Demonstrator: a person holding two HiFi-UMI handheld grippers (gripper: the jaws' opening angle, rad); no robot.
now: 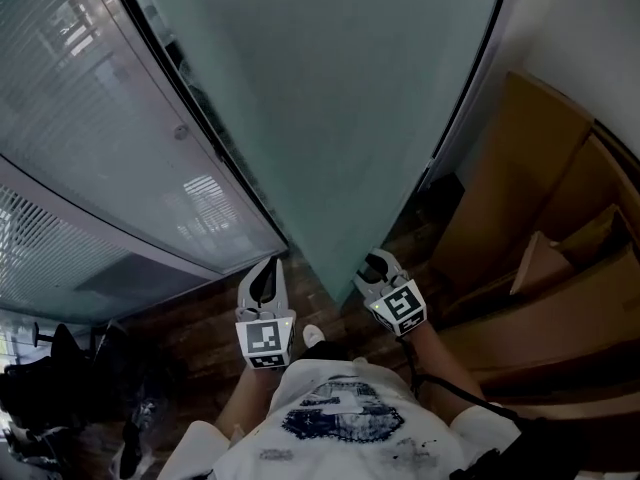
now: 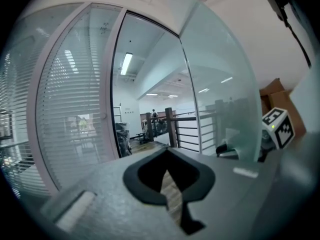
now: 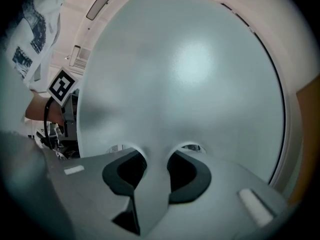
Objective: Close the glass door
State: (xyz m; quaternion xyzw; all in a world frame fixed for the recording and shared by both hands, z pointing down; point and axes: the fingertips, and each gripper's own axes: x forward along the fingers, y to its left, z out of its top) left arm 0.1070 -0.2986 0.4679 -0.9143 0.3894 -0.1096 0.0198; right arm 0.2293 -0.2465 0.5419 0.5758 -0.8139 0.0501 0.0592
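The frosted glass door point(image 1: 340, 98) stands open, its free edge pointing down toward me in the head view. My right gripper point(image 1: 378, 266) is shut on that edge; in the right gripper view the pane point(image 3: 185, 69) fills the picture and its edge runs between the jaws of the right gripper point(image 3: 152, 154). My left gripper point(image 1: 266, 273) is on the other side of the pane, beside the edge and apart from it, shut with nothing in it. In the left gripper view the left gripper point(image 2: 167, 151) points at the doorway, with the door point(image 2: 220, 99) to its right.
A glass wall with blinds point(image 1: 90, 168) and the dark door frame point(image 1: 200, 138) lie to the left. Cardboard boxes point(image 1: 540, 198) are stacked at the right. Dark wooden floor point(image 1: 200, 318) lies below. A railing point(image 2: 175, 124) stands beyond the doorway.
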